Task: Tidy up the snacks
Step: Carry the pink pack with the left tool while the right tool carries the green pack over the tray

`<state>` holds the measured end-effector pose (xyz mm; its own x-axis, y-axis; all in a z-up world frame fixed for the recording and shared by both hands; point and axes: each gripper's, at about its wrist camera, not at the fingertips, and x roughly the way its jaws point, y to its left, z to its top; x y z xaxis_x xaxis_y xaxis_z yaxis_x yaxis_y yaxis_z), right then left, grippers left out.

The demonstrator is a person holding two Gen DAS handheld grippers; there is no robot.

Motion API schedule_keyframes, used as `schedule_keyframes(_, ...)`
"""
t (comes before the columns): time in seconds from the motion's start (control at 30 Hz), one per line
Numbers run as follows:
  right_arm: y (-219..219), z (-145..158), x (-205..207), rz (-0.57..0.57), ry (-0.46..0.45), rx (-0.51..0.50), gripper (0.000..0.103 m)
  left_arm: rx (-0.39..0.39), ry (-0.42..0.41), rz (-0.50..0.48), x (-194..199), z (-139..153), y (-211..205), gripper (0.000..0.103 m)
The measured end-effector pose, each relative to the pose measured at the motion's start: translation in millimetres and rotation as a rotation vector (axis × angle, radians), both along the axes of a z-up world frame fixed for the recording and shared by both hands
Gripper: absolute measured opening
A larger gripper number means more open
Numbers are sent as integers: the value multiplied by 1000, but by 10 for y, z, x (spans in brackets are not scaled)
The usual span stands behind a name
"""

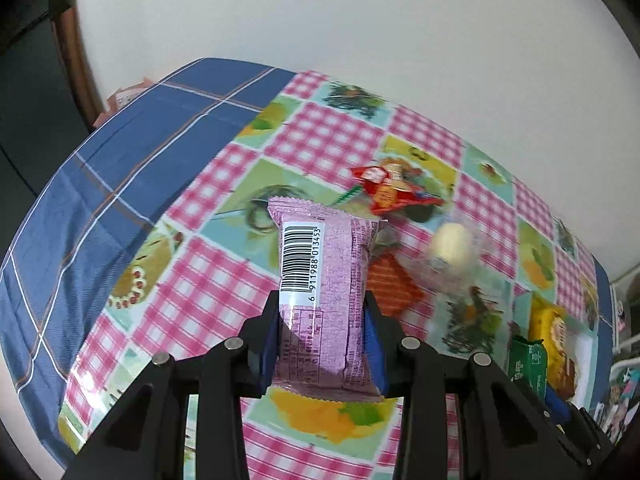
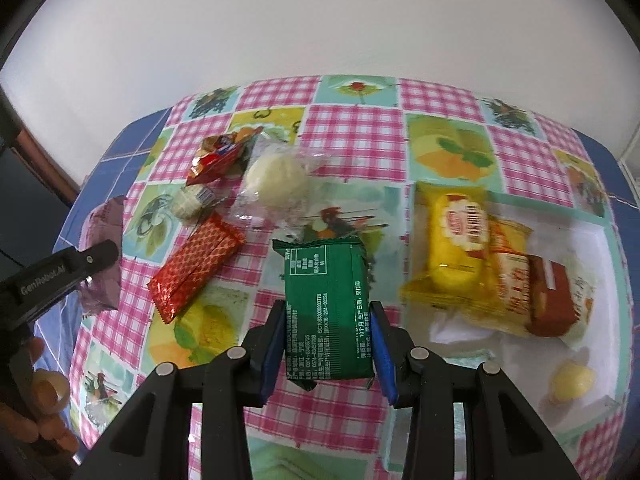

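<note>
The left gripper (image 1: 322,332) clamps a pink snack packet (image 1: 324,292), barcode side up, above the checked tablecloth (image 1: 320,140). Beyond the pink packet lie a red wrapper (image 1: 394,188), an orange-red patterned packet (image 1: 392,284) and a pale round snack (image 1: 454,246). Far right of it sit green (image 1: 528,364) and yellow (image 1: 550,328) packets.

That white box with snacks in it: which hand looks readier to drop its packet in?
Probably the right. The right gripper holds the green packet right beside the white box, while the left gripper, holding the pink packet, sits farther off.
</note>
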<state>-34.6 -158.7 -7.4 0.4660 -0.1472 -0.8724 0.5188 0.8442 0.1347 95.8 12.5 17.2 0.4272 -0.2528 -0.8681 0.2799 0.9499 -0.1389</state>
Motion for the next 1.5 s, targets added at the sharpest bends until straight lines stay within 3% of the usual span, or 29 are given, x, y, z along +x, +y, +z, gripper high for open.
schedule_keyframes(0.7,-850,128,-748,-220,-15,20,42,18,-35,-285,-888,94,-1160,39)
schedule_keyframes(1.3,-1472,95,-1400,-404,-26,62,42,-22,29,-481,-1488,16,-1689,39)
schedule_keyframes(1.5,-1593,67,-1545,-439,-22,67,42,-1,8,-546,-1675,7,-1833,39)
